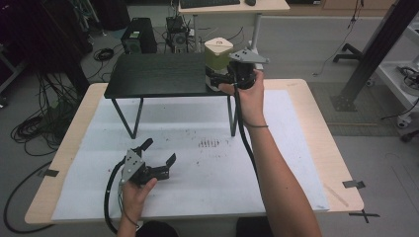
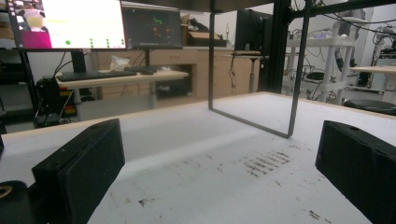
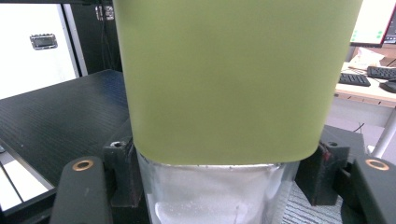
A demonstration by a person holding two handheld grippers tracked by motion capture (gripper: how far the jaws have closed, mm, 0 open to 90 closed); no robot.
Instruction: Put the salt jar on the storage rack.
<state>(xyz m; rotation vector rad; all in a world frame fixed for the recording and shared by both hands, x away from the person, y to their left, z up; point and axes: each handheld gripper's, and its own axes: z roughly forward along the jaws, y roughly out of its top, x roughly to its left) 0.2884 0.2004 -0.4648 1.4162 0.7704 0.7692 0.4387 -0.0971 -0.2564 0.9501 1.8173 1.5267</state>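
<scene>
Gripping the jar with your right gripper, jaws clamped on its clear base; it stands upright, green lid up, at the shelf's far right. Left gripper rests near left, jaws apart.
</scene>
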